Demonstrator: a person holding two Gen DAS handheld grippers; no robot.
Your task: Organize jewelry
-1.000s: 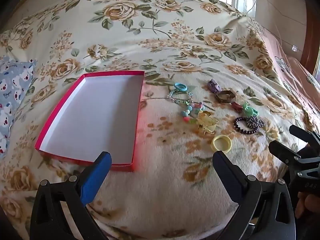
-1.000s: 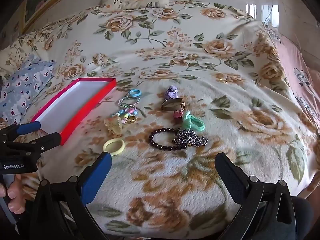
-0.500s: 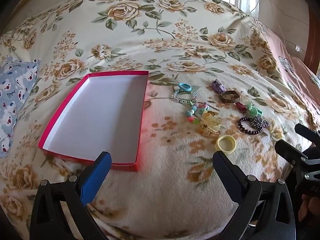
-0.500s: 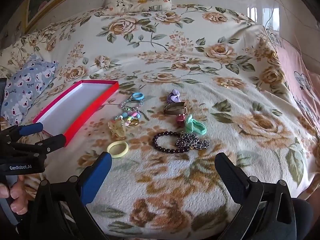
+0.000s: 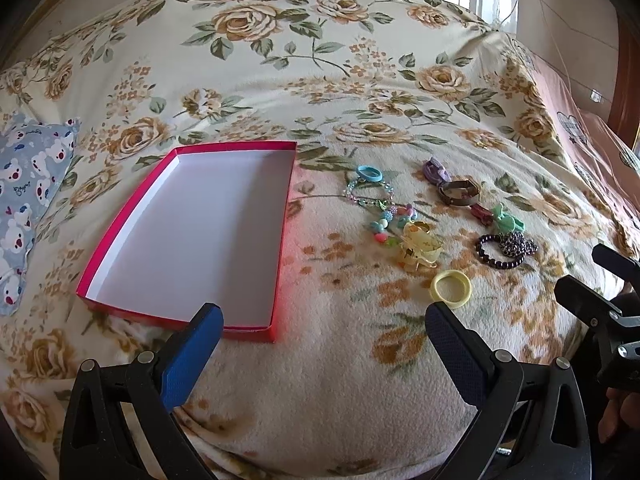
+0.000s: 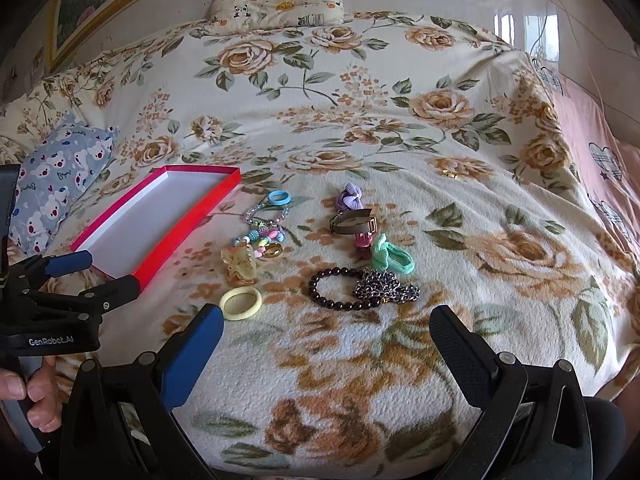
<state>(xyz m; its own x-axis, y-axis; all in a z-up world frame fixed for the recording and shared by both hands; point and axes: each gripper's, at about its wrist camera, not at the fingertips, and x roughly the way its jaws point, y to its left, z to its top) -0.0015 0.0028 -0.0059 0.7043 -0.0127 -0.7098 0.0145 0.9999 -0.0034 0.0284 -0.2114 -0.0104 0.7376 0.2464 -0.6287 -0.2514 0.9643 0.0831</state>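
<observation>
Both hand-held grippers, left (image 5: pixel 322 320) and right (image 6: pixel 326 322), hover spread wide over the bed (image 6: pixel 400 120), holding nothing. Closest is a yellow hair tie (image 6: pixel 241 303), then the dark bead bracelet (image 6: pixel 336 286) touching a chain (image 6: pixel 386 290), more jewelry behind. The red box (image 5: pixel 192 236) sits just left, empty.

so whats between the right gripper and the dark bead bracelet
Only bare blanket, as the right wrist view shows. The right gripper is open and apart from the bracelet; the yellow ring lies off to the left.
</observation>
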